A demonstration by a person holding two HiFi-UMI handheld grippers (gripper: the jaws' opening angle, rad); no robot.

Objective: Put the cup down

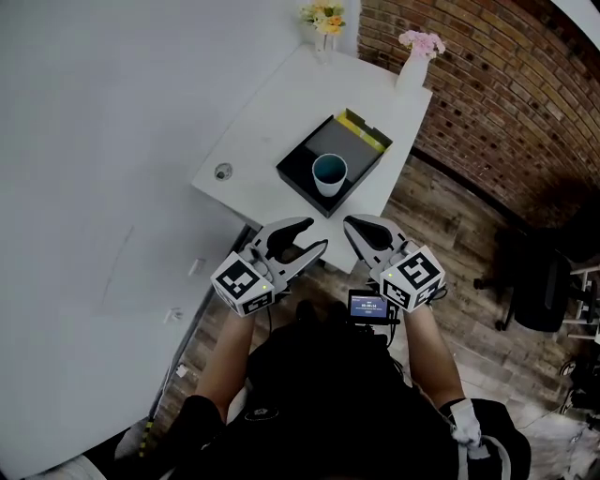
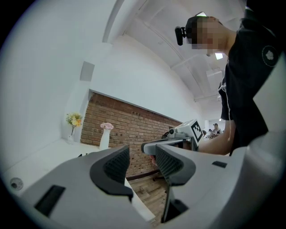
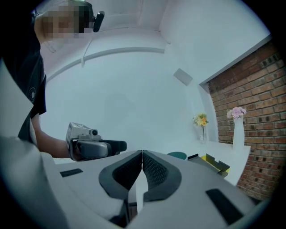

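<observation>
A white cup (image 1: 329,174) with a teal inside stands upright in a black open box (image 1: 305,159) on the white table (image 1: 281,112). In the right gripper view only its teal rim (image 3: 177,155) shows beyond the jaws. Both grippers hang in front of the table's near edge, apart from the cup. My left gripper (image 1: 314,236) is open, with a clear gap between its pads (image 2: 117,164) and nothing in it. My right gripper (image 1: 350,226) is shut and empty, its jaws closed together (image 3: 142,156).
The box has a yellow flap (image 1: 364,131) at its far side. A vase of yellow flowers (image 1: 323,19) and a white vase of pink flowers (image 1: 419,47) stand at the table's far end by the brick wall (image 1: 487,84). A black chair (image 1: 544,281) is on the wooden floor to the right.
</observation>
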